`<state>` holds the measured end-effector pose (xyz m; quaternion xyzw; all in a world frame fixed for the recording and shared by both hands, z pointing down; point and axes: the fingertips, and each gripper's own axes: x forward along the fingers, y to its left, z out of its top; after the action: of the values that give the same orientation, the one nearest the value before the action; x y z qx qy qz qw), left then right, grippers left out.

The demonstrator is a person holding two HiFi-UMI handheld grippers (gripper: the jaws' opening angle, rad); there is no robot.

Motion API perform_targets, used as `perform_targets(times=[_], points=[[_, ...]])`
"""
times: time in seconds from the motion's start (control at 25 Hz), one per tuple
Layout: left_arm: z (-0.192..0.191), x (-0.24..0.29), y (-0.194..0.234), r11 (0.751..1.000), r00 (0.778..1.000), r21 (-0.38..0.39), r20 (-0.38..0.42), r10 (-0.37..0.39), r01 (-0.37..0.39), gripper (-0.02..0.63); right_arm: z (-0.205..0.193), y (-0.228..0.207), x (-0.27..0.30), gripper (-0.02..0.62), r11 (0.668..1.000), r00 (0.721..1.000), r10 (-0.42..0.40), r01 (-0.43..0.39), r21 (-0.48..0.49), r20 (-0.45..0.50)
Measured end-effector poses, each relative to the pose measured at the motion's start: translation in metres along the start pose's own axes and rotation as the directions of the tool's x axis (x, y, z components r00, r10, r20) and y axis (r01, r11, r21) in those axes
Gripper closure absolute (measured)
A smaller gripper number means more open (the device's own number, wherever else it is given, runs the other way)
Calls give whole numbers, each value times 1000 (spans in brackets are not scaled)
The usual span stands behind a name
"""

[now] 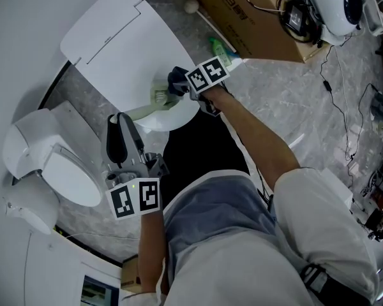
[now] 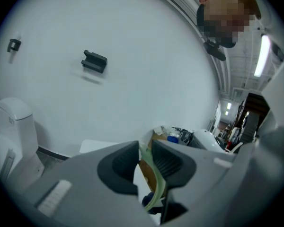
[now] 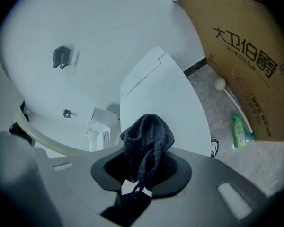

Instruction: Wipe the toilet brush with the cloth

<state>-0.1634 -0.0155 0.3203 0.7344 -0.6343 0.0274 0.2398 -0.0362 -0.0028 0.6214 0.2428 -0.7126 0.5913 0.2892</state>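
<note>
The toilet brush has a pale green curved handle [image 1: 140, 111] and a light head [image 1: 158, 95]. My left gripper [image 1: 120, 121] is shut on the handle's lower end. In the left gripper view the handle [image 2: 150, 170] runs between the jaws of that gripper [image 2: 143, 151]. My right gripper [image 1: 177, 83] is shut on a dark grey cloth [image 1: 177, 78], which sits right at the brush head. In the right gripper view the cloth [image 3: 147, 138] bulges out of that gripper [image 3: 142, 167], and the handle [image 3: 40, 140] curves past on the left.
A white toilet [image 1: 54, 164] stands at the left against the wall. A large white panel [image 1: 115, 37] lies beyond the grippers. A cardboard box [image 1: 242, 11], a green bottle [image 1: 220, 48] and a stick with a white ball end [image 1: 191, 6] are on the marble floor at the right.
</note>
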Motion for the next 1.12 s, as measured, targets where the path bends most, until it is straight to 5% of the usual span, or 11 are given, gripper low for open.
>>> perform_targets(times=[1.12], points=[[-5,5,-1,1000,1000,13,6,8,-8,606,3,-69,30,495,983,983,-177,173,-68,-49]])
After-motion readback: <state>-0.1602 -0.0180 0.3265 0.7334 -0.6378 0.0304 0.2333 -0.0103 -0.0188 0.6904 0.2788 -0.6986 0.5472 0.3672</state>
